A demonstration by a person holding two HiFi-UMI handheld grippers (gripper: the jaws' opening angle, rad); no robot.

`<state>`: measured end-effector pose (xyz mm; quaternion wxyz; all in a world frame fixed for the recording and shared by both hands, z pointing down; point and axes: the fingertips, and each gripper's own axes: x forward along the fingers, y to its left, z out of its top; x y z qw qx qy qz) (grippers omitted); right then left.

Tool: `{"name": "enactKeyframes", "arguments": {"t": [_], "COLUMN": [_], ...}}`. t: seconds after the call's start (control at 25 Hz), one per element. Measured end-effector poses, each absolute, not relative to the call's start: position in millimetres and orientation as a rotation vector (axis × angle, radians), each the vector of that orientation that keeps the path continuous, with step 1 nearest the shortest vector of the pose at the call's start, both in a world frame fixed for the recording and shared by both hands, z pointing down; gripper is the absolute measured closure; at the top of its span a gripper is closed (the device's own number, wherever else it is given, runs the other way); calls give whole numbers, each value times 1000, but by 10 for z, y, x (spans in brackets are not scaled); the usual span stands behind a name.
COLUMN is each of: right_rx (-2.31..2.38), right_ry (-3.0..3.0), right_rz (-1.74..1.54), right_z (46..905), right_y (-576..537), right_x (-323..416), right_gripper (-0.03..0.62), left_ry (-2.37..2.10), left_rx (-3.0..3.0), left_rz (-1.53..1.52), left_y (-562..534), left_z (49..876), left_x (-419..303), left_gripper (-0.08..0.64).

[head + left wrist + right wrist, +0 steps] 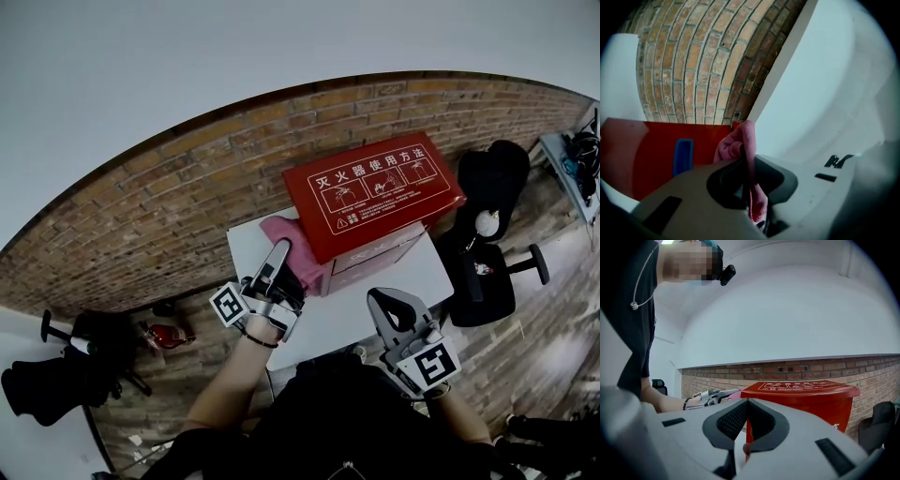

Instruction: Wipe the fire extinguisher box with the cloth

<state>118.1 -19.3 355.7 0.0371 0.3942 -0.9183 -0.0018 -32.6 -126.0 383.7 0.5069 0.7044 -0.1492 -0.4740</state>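
Note:
The red fire extinguisher box (375,192) with white print on its lid stands on the white table (394,281) against the brick wall. My left gripper (279,251) is shut on a pink cloth (292,242), which lies against the box's left end. In the left gripper view the cloth (746,140) is pinched between the jaws of the left gripper (745,161), beside the box's red side (642,154) and its blue handle recess (683,155). My right gripper (384,298) hovers over the table's front edge, shut and holding nothing. In the right gripper view the right gripper (747,401) faces the box (806,397).
A black office chair (487,248) stands right of the table. A red extinguisher (169,335) lies on the floor at the left, near another dark chair (66,370). The brick wall (159,216) runs behind the table.

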Motion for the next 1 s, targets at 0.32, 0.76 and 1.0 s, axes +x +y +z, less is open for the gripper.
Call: {"name": "enactKeyframes", "arguments": {"t": [0.32,0.76,1.0], "right_rx": [1204,1166,1124], "right_ry": [-2825,-2907,-3002], "right_rz": [98,109,133], "right_z": [3592,3483,3378], "right_y": [-293,-474,-552], "right_x": [1239,1239,1268], "right_gripper": [572,572,572], "left_ry": [-549,-794,-939], "left_rx": [1952,2377,2610], "left_rz": [-1061,-874,-700], "left_y": [-1047,-589,-367], "left_z": [3546,3079,2916], "left_x": [-519,-486,-318], "left_gripper": [476,476,476]}}
